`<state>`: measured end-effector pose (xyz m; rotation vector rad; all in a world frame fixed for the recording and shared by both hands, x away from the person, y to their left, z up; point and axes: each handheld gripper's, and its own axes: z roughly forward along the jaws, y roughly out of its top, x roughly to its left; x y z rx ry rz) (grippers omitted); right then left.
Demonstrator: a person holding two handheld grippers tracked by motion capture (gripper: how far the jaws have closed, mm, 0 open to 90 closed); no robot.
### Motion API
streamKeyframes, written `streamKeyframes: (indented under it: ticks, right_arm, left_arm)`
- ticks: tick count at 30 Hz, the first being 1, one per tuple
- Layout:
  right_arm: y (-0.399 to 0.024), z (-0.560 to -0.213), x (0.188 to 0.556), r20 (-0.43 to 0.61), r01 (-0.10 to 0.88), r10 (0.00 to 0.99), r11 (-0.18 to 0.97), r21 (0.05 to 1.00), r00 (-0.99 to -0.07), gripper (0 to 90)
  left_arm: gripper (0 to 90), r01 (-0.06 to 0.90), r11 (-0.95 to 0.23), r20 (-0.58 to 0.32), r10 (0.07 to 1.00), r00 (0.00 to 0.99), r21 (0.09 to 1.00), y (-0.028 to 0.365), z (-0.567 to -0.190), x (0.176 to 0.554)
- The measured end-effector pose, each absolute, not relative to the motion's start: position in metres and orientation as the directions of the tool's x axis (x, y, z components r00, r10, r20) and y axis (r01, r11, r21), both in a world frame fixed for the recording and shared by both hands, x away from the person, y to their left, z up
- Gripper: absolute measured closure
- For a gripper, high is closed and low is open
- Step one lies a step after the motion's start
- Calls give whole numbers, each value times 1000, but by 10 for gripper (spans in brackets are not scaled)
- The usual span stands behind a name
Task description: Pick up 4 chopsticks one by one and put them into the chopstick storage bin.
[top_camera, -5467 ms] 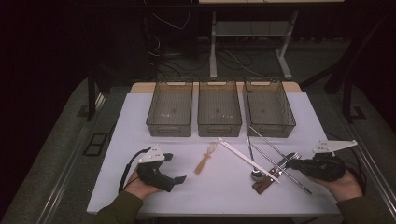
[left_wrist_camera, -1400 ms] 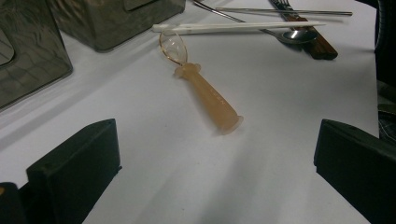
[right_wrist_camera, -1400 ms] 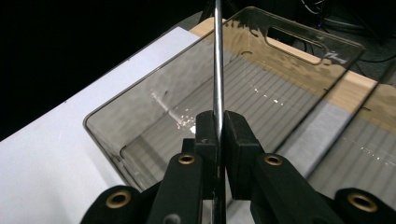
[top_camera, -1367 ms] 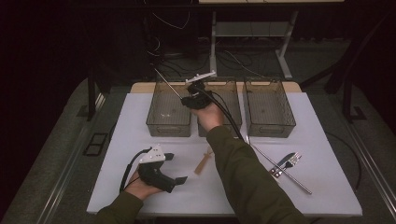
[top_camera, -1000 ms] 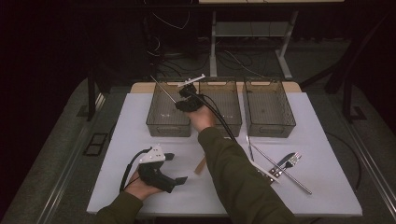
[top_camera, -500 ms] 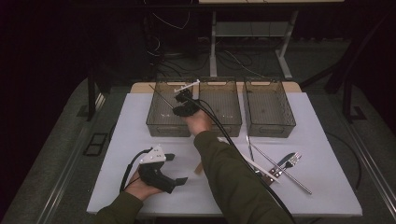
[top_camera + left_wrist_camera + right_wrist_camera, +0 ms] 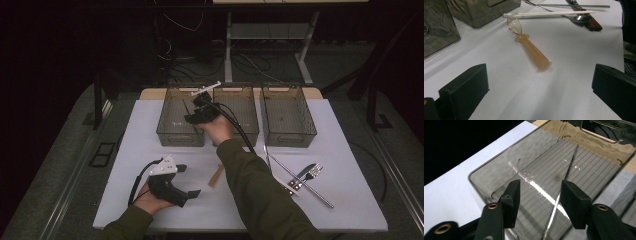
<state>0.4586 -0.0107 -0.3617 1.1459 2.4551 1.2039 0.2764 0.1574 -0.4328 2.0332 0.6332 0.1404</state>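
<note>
Right under the right gripper (image 7: 539, 202), the metal chopstick (image 7: 564, 185) lies in the left bin (image 7: 172, 135). Its jaws have just been opening and stand apart, nothing pinched, looks like a drop-off. Left gripper (image 7: 539, 92) rests wide open on the counter (image 7: 150, 115), probably waiting.

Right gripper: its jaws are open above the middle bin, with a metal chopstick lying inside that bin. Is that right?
Not the middle bin. The high view shows the right gripper over the left bin; its jaws have just been opening, and the metal chopstick lies inside that bin, free of the pads.
</note>
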Motion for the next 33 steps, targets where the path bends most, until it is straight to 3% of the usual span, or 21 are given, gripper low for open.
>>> streamKeyframes:
  ticks: [20, 33]
  right_arm:
    - [-66, -348, 420, 171, 521, 669, 367, 771, -724, 294]
    - [-101, -348, 402, 149, 502, 668, 374, 780, -729, 255]
  left_arm:
    - [0, 373, -401, -146, 493, 858, 837, 158, -433, 277]
    - [0, 382, -388, -150, 509, 848, 839, 159, -436, 277]
